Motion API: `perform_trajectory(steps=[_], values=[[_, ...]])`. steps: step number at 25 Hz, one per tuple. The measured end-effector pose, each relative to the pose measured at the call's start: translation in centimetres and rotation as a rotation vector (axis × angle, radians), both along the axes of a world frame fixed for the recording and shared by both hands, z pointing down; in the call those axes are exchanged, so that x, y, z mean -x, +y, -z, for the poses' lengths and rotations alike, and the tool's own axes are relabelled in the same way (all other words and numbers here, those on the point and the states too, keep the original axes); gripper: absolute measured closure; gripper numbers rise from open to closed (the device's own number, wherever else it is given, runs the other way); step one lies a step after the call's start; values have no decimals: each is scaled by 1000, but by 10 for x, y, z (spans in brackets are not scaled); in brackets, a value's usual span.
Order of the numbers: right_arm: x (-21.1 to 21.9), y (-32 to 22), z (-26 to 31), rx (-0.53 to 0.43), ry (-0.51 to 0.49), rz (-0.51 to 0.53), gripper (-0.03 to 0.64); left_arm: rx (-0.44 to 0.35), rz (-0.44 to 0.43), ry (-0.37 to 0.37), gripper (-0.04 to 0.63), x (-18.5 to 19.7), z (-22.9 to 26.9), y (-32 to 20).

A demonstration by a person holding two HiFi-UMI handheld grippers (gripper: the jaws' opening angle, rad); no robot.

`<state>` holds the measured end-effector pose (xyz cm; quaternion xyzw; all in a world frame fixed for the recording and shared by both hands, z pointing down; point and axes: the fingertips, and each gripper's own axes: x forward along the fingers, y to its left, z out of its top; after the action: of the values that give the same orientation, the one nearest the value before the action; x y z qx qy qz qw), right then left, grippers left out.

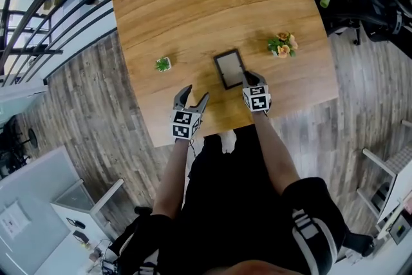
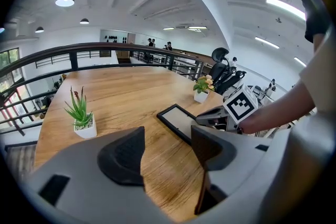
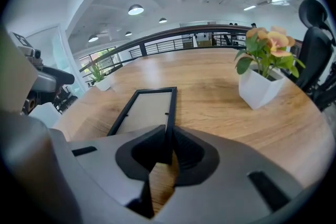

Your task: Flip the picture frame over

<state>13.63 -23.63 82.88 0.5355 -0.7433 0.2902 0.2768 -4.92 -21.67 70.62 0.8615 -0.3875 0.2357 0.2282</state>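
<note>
A black-rimmed picture frame (image 1: 229, 69) lies flat on the wooden table (image 1: 193, 3), its pale backing panel facing up. My right gripper (image 1: 250, 79) sits at the frame's near right corner. In the right gripper view the frame (image 3: 144, 110) runs away from me, and its right rail passes between the pads of that gripper (image 3: 169, 147), which is shut on it. My left gripper (image 1: 192, 98) hovers over bare wood to the left of the frame, jaws apart and nothing in them. The left gripper view shows the frame (image 2: 178, 120) beyond its open gripper (image 2: 168, 152).
A small spiky green plant (image 1: 163, 64) in a white pot stands left of the frame. A pot of orange flowers (image 1: 282, 45) stands to its right. The table's front edge runs just under both grippers. Black office chairs (image 1: 373, 3) stand past the table's right side.
</note>
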Motion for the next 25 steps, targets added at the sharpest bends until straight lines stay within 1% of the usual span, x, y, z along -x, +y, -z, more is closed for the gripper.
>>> perform_trajectory(steps=[5,8,11,15,18,22,25], values=[[-1,2,-2,28,8,-7,565,-3,21,8,316,-2,5,3],[-3,2,-4,56,-20,-24,566,-12,36,18,316,-6,11,0],[-3,-1,-6,82,-45,-20,568,-21,51,25,316,-8,13,-3],[-7,-1,-3,98,-108,-40,568,-25,62,57,316,-15,16,0],[-8,-5,4,88,-141,-44,568,-26,81,75,316,-17,19,-1],[-5,-12,18,55,-158,-4,568,-31,106,87,316,-21,22,-6],[-8,-18,37,22,-181,17,568,-25,140,126,316,-25,25,-16]])
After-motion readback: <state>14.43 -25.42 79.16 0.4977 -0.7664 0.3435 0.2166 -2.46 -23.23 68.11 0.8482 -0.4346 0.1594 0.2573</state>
